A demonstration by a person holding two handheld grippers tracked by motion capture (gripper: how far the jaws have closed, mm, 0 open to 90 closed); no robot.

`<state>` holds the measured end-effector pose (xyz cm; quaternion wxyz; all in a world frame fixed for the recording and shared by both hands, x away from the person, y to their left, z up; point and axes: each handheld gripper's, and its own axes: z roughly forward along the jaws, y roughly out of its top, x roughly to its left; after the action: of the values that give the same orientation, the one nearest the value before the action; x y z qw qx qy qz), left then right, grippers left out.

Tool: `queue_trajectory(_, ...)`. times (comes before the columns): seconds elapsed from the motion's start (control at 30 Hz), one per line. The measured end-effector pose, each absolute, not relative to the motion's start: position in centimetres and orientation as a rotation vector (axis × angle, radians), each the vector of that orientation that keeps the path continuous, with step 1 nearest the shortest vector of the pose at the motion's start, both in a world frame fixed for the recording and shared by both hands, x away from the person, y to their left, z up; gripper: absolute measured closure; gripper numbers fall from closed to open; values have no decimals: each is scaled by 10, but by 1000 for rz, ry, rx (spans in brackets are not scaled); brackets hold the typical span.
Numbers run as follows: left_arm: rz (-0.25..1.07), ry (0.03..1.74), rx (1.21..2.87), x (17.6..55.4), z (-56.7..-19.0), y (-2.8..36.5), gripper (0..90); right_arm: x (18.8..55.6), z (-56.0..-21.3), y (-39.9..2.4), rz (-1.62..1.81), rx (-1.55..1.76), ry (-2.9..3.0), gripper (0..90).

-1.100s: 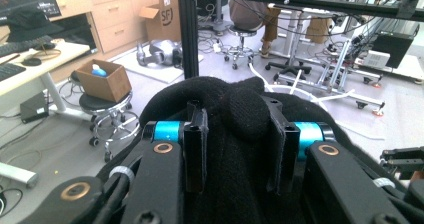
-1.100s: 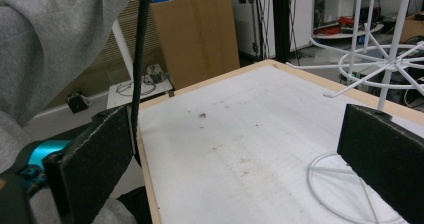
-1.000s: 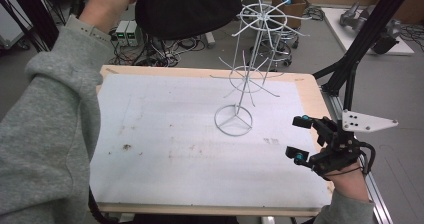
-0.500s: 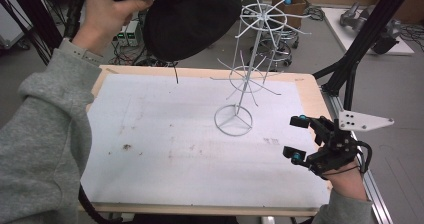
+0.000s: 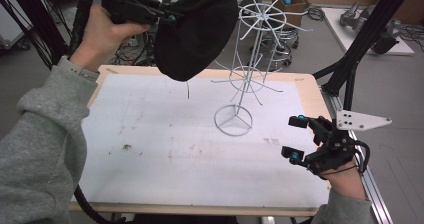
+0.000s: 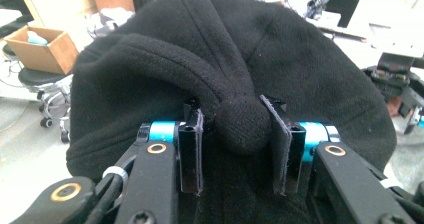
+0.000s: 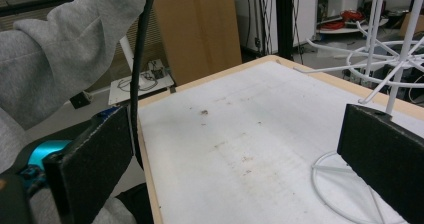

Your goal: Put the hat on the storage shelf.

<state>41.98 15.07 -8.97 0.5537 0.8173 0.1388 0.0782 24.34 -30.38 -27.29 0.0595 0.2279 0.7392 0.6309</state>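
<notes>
Left claw (image 5: 167, 18) grips a black hat (image 5: 197, 31) aloft beside the white wire rack (image 5: 247, 69); right claw (image 5: 295, 139) hangs released right of the rack.

1 black hat (image 5: 197, 31), 1 white wire rack (image 5: 247, 69), 2 grippers: left (image 5: 167, 18), right (image 5: 295, 139); 1 table (image 5: 200, 149).

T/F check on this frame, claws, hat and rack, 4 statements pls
1. The left claw is shut on the black hat. True.
2. The hat already hangs on the white wire rack. False: it is held in the air to the rack's left, above the table.
3. The right claw grips the rack's base ring. False: it is open, empty, right of the ring.
4. The rack stands upright on the table. True.
</notes>
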Motion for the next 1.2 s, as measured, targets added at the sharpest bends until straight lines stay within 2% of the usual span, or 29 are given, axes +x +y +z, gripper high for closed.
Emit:
queue_trajectory(0.6,133,338,1957,424,-129,147,620,247,-276,-302,1896,710,2252,7)
queue_trajectory(0.9,88,322,1996,427,-135,143,579,247,-276,-301,1892,712,2250,7)
queue_trajectory(1.2,103,316,2003,425,-133,143,531,245,-275,-303,1894,715,2248,7)
